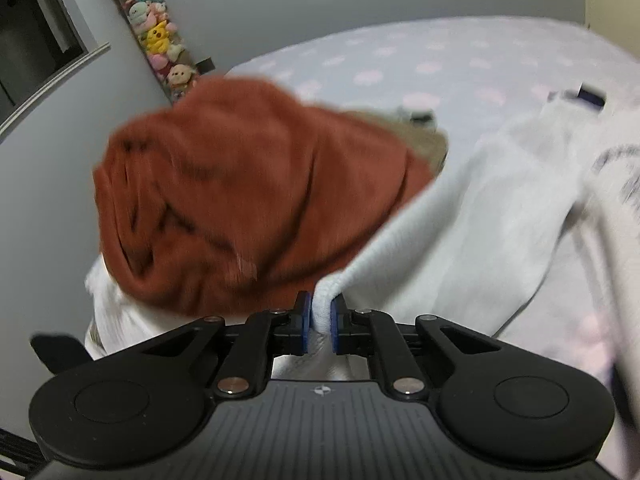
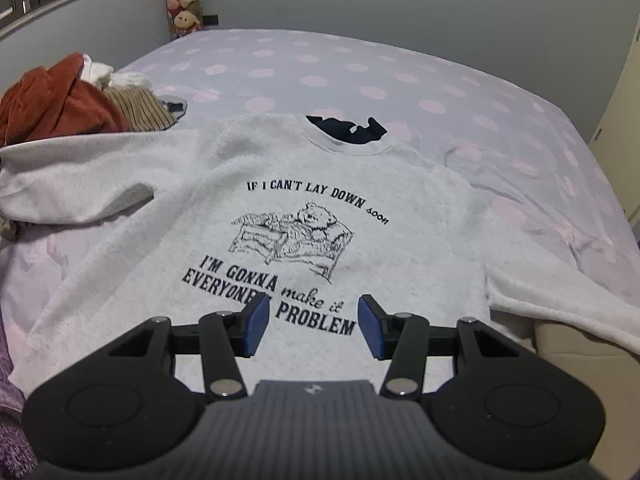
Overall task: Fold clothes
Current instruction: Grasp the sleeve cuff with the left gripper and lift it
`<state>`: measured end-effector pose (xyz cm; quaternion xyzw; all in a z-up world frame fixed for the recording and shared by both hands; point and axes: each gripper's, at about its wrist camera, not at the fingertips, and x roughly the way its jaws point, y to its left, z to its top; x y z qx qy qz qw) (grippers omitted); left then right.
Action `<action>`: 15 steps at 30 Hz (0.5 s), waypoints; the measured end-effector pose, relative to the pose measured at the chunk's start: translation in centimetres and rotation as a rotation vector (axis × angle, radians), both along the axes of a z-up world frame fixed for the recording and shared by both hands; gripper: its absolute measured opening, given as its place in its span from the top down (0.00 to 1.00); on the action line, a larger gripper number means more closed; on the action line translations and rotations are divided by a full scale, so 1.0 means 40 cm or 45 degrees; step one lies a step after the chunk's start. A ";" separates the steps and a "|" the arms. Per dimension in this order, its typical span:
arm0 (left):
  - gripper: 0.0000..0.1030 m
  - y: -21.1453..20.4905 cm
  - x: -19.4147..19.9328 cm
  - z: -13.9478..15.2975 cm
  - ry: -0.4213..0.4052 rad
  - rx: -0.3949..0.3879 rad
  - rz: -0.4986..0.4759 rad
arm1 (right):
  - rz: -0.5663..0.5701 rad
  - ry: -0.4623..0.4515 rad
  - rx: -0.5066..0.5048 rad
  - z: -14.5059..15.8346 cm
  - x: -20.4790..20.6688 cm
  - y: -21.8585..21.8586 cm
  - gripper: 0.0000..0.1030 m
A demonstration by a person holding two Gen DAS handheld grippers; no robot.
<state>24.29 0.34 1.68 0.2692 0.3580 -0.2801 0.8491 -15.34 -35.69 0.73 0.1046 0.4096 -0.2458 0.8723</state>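
our left gripper (image 1: 320,312) jaws pinch the pale grey printed sweatshirt (image 2: 320,208) cuff for folding; right gripper (image 2: 312,326) jaws spread, six o'clock of its print.

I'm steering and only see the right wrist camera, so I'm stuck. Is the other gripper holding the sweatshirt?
Observer: Yes. The left gripper is shut on the grey sweatshirt's ribbed cuff.
Operator: What's behind that cuff?
Observer: A rust-orange garment, bunched up just beyond the fingers.
Operator: Is anything under the orange one?
Observer: Something white pokes out beneath its near left edge.
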 end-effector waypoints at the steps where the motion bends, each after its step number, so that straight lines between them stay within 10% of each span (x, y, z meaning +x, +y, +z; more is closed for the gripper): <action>1: 0.93 -0.016 0.002 0.038 0.011 -0.019 -0.006 | -0.004 -0.016 0.010 -0.002 -0.001 -0.005 0.49; 8: 0.93 -0.172 0.055 0.325 -0.001 -0.188 0.024 | -0.017 -0.137 0.090 -0.021 -0.054 -0.020 0.49; 15: 0.93 -0.307 0.163 0.469 -0.222 -0.071 0.240 | -0.121 -0.228 0.139 -0.028 -0.147 -0.055 0.48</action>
